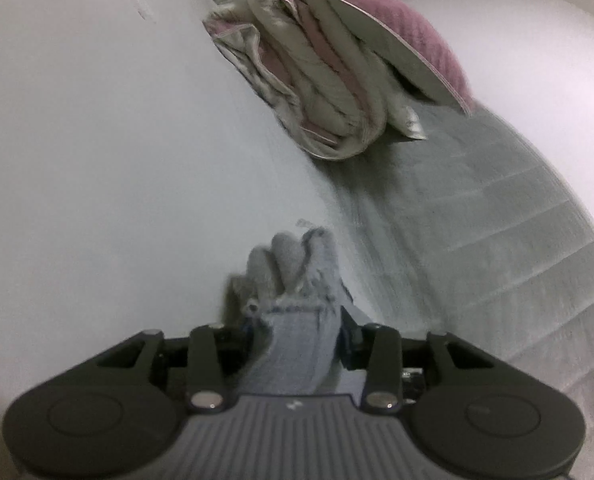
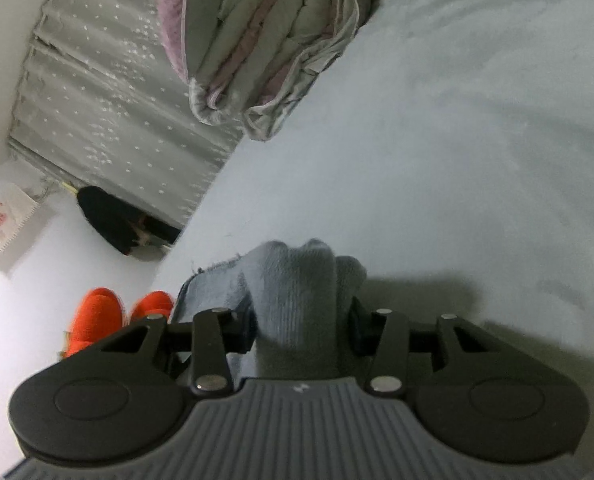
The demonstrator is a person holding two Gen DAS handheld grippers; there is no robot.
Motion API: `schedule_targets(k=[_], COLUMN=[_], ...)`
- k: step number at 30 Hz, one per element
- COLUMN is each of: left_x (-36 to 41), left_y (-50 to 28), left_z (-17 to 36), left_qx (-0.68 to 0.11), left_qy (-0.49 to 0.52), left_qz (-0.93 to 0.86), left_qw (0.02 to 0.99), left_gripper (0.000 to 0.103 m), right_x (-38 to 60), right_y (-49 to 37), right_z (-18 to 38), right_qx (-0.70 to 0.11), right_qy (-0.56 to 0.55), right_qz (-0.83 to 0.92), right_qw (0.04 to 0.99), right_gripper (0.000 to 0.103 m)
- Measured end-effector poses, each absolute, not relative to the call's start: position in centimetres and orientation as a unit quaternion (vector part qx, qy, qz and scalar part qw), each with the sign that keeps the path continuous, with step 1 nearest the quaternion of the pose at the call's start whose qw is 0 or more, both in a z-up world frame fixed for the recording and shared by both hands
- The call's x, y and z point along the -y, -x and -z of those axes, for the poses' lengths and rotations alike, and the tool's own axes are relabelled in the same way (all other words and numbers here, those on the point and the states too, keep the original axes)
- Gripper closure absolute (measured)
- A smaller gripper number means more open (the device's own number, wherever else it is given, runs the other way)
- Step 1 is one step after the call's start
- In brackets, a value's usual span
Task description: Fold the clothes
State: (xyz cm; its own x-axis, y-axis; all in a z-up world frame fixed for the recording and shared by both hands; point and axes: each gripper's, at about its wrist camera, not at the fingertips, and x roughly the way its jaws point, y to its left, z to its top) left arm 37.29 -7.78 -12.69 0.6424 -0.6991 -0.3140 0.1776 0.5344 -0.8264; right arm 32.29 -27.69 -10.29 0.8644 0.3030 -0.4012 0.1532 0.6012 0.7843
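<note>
the left gripper pinches a bunched fold of a grey-blue knit garment between its fingers; the pads themselves are mostly hidden behind the cloth, which rises in rounded humps ahead of them, its frayed edge blurred. the right gripper likewise clamps a thick wad of the same ribbed garment, and again the fabric covers the pads. how the garment hangs below either gripper is cut off by the gripper bodies.

both grippers hover just above a pale bed sheet, tilted a little downward. further out a folded quilt, cream with pink lining, lies on the bed, a purple pillow leaning on it. in the left view a grey ribbed mat lies beside the sheet, smeared by motion. in the right view, a star-dotted curtain hangs past the bed's edge; on the floor are a dark, unclear object and a pair of orange slippers, partly hidden behind the gripper.
</note>
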Motion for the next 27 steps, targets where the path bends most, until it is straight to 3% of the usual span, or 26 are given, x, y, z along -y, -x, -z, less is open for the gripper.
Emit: schedule_targets(k=[3, 7, 9, 11, 12, 15, 17, 19, 27], left_x=[8.0, 9.1, 9.3, 8.8, 8.4, 7.7, 7.9, 8.6, 10.5], left_y=[-37.7, -36.7, -36.5, -35.9, -35.6, -34.9, -34.8, -34.9, -35.9], left_z=[13.5, 12.1, 10.2, 8.7, 8.1, 6.7, 6.6, 6.7, 9.3], left_qx=[-0.301, -0.262, -0.247, -0.205, -0.190, -0.157, -0.155, -0.163, -0.229], left_qy=[0.386, 0.328, 0.286, 0.275, 0.271, 0.264, 0.251, 0.231, 0.149], left_qz=[0.266, 0.268, 0.261, 0.252, 0.246, 0.250, 0.269, 0.288, 0.284], left_qw=[0.830, 0.867, 0.888, 0.905, 0.911, 0.918, 0.917, 0.915, 0.919], left_gripper=[0.056, 0.037, 0.036, 0.024, 0.023, 0.027, 0.045, 0.051, 0.062], right_x=[27.5, 26.3, 25.9, 25.7, 25.6, 24.5, 23.5, 22.2, 19.0], right_y=[-32.0, -30.2, -29.9, -28.7, -28.2, -26.5, -25.4, -26.1, -29.9], right_z=[11.2, 12.0, 11.0, 9.5, 8.8, 6.9, 5.7, 5.2, 8.6], right_qx=[-0.229, -0.170, -0.168, -0.140, -0.125, -0.089, -0.066, -0.066, -0.174], right_qy=[-0.414, -0.369, -0.340, -0.307, -0.290, -0.228, -0.183, -0.137, -0.044], right_qz=[-0.037, -0.035, -0.019, 0.005, 0.017, 0.047, 0.065, 0.048, 0.040], right_qw=[0.880, 0.913, 0.925, 0.942, 0.949, 0.968, 0.979, 0.987, 0.983], right_gripper=[0.048, 0.041, 0.037, 0.036, 0.036, 0.036, 0.043, 0.050, 0.062])
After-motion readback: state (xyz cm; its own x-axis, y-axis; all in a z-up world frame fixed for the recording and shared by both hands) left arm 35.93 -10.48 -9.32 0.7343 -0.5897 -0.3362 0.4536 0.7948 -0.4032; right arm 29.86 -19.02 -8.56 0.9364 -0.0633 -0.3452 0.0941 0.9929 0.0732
